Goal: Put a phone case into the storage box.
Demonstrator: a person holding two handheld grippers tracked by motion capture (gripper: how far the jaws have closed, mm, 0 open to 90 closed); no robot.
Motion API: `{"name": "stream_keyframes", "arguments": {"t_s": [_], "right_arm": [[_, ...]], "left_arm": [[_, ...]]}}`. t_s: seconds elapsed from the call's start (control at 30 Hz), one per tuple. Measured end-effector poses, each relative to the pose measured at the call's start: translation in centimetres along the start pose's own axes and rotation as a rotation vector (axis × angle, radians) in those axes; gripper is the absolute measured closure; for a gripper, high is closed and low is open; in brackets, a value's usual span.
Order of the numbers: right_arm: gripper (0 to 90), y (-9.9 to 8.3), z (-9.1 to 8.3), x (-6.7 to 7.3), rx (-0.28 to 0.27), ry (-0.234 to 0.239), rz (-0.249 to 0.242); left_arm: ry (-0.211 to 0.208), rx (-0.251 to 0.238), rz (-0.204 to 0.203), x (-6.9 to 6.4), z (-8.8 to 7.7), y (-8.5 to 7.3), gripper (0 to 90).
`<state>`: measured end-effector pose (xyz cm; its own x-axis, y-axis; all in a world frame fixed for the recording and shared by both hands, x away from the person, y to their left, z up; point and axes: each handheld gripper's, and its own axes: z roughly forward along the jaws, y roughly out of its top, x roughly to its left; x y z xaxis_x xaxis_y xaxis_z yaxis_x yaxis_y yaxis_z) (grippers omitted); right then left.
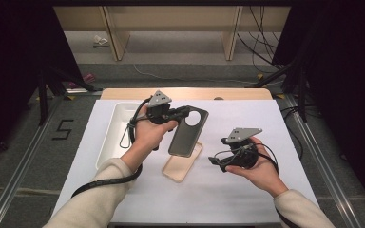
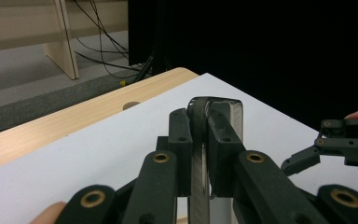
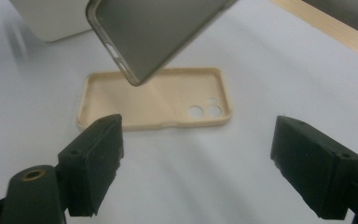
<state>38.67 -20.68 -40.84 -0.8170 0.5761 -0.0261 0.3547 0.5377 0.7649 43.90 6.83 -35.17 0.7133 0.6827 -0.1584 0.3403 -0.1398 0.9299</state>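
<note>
My left gripper [image 1: 183, 113] is shut on the rim of a dark grey phone case [image 1: 187, 135] and holds it tilted above the white table. In the left gripper view the case [image 2: 199, 184] stands edge-on, clamped between the two jaws of that gripper [image 2: 200, 119]. Under its lower end a beige phone case [image 1: 182, 164] lies flat, inside up. My right gripper [image 1: 215, 161] hovers just to the right, open, jaws pointing left. In the right gripper view the wide jaws of the gripper [image 3: 196, 154] hold nothing, with the beige case [image 3: 154, 100] beyond them and the dark case [image 3: 154, 32] above it.
A white rectangular tray [image 1: 111, 137] sits at the table's left, behind my left hand. The far side of the table ends in a bare wooden strip [image 1: 185, 93]. Beyond lie floor, cables and wooden furniture legs. Black stands flank both sides.
</note>
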Motion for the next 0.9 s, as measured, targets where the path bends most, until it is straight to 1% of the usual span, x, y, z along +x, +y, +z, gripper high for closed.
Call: {"name": "stream_keyframes", "arguments": {"t_s": [0.17,0.2,0.47,0.6,0.9], "right_arm": [[17.2,-0.4,-0.3,-0.6,-0.014,-0.011,0.038],[17.1,-0.5,-0.4,-0.6,-0.018,-0.014,0.046],[16.7,-1.0,-0.7,-1.2,-0.036,-0.033,0.088],[16.7,-1.2,-0.7,-1.3,-0.042,-0.042,0.096],[16.7,-1.4,-0.9,-1.5,-0.053,-0.043,0.116]], "left_arm": [[-0.01,-0.012,0.01,0.3,-0.6,0.0,81.5],[-0.01,-0.016,0.007,0.4,-0.8,-0.1,81.5],[-0.013,-0.033,0.028,1.1,-1.8,-0.1,81.5],[-0.016,-0.041,0.023,1.4,-2.3,0.0,81.5],[-0.024,-0.056,0.034,1.9,-3.3,0.3,81.5]]}}
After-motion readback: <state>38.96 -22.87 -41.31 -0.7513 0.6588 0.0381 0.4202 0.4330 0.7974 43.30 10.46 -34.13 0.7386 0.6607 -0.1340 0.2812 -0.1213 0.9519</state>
